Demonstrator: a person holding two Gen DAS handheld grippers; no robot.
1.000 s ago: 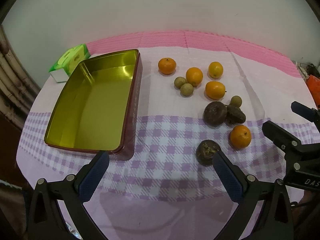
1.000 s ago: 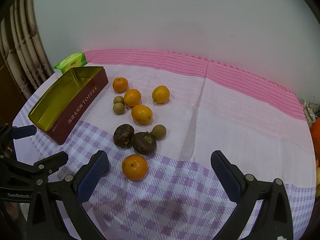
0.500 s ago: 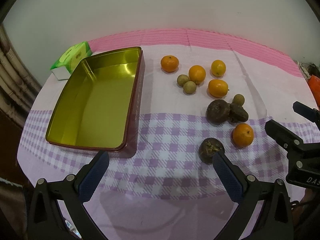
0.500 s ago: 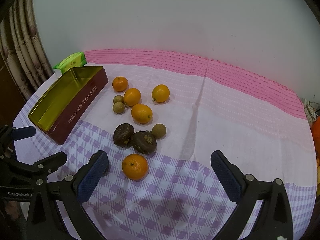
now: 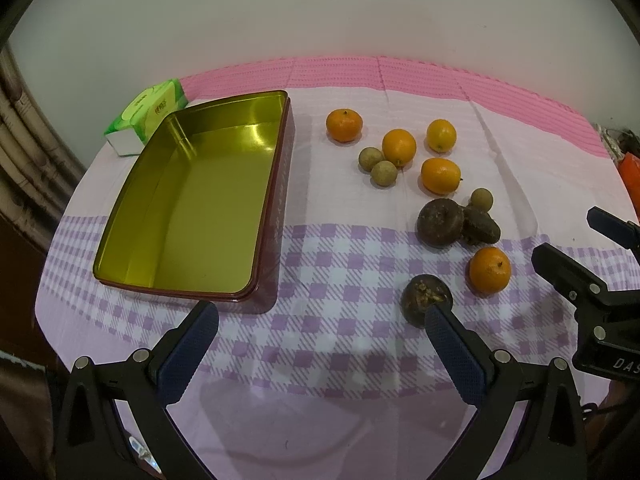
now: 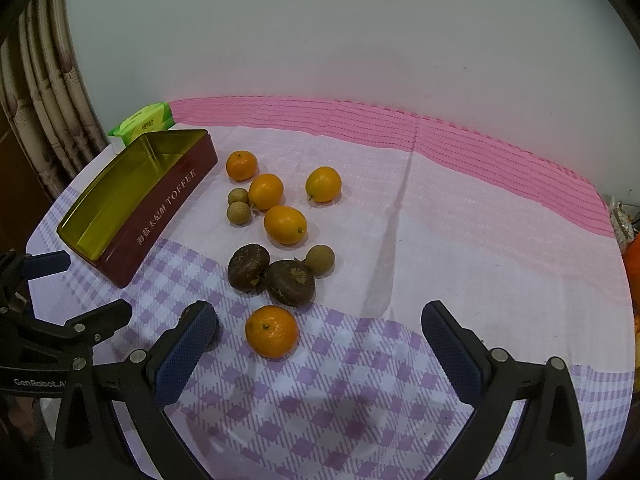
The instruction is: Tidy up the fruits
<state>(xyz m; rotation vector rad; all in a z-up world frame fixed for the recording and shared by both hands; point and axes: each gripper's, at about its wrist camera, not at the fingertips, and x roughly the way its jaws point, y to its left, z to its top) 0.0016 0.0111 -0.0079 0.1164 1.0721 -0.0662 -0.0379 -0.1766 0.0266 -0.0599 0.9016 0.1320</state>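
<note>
While both my grippers, left [image 5: 318,330] and right [image 6: 318,330], hover with fingers apart, the tin [image 5: 192,204] lies left of the fruit, long axis running away from me.

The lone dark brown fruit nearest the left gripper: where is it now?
In the left wrist view, the dark brown fruit lies on the checked cloth just beyond the right fingertip, beside the nearest orange.
</note>
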